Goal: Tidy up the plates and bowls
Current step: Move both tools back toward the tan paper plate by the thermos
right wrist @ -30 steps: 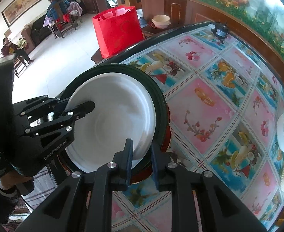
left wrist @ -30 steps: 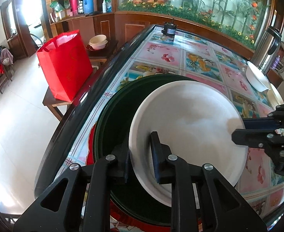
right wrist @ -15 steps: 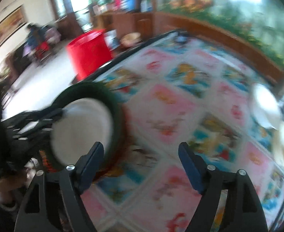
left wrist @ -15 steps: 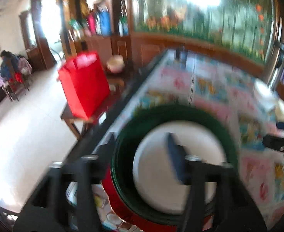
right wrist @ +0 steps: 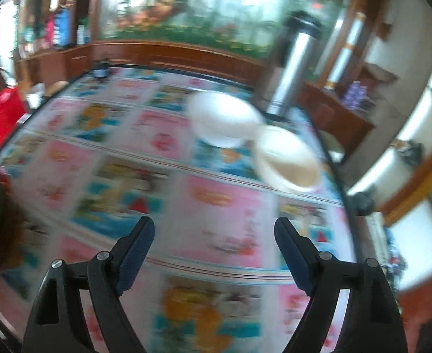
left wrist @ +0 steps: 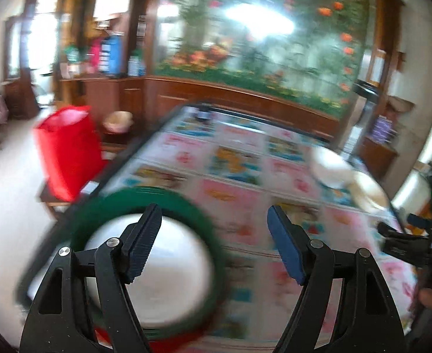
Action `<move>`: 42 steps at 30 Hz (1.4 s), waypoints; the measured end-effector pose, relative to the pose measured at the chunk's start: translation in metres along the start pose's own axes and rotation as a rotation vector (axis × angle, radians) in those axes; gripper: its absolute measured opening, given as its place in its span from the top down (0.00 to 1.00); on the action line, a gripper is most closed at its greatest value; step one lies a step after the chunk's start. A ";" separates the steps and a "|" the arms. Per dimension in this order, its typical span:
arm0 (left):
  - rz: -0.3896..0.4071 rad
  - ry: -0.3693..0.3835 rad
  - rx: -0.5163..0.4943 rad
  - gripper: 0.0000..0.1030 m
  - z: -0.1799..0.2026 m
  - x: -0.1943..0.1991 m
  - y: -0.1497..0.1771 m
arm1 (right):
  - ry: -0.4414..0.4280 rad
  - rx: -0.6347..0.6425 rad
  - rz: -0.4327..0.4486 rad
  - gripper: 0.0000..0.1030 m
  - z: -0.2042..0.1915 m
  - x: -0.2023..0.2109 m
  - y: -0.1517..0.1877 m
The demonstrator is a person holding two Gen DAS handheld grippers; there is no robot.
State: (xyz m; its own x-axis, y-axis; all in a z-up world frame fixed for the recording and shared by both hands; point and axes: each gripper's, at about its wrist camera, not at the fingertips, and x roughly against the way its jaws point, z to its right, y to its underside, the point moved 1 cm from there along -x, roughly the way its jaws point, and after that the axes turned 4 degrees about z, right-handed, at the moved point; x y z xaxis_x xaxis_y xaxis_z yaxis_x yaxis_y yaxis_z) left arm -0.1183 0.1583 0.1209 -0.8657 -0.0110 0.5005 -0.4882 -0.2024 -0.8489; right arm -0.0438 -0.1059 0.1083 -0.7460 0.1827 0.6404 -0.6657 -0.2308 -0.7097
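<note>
My left fingers (left wrist: 213,242) and right fingers (right wrist: 213,250) are opening, nothing between them. The white plate (left wrist: 169,276) sits in the green plate (left wrist: 207,229) at the counter's (right wrist: 224,206) near-left edge. Next, I judge, the two bowls (right wrist: 224,117) far right: reach, then grip a rim.
</note>
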 end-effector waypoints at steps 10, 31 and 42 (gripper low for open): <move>-0.127 0.224 -0.102 0.27 0.109 -0.047 0.019 | -0.068 -0.152 -0.033 0.16 0.072 -0.011 0.028; -0.248 0.272 -0.268 0.27 0.242 -0.126 0.007 | -0.181 -0.279 -0.082 0.15 0.160 -0.063 0.014; -0.300 0.234 -0.262 0.27 0.292 -0.190 -0.015 | -0.229 -0.210 -0.118 0.16 0.176 -0.117 -0.030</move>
State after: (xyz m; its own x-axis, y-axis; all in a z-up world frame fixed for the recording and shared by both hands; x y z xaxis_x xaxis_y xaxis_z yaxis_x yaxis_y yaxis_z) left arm 0.0857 -0.1222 0.0884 -0.6688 0.2381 0.7043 -0.7065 0.0914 -0.7018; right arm 0.0667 -0.2884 0.1061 -0.6559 -0.0290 0.7543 -0.7542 -0.0145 -0.6565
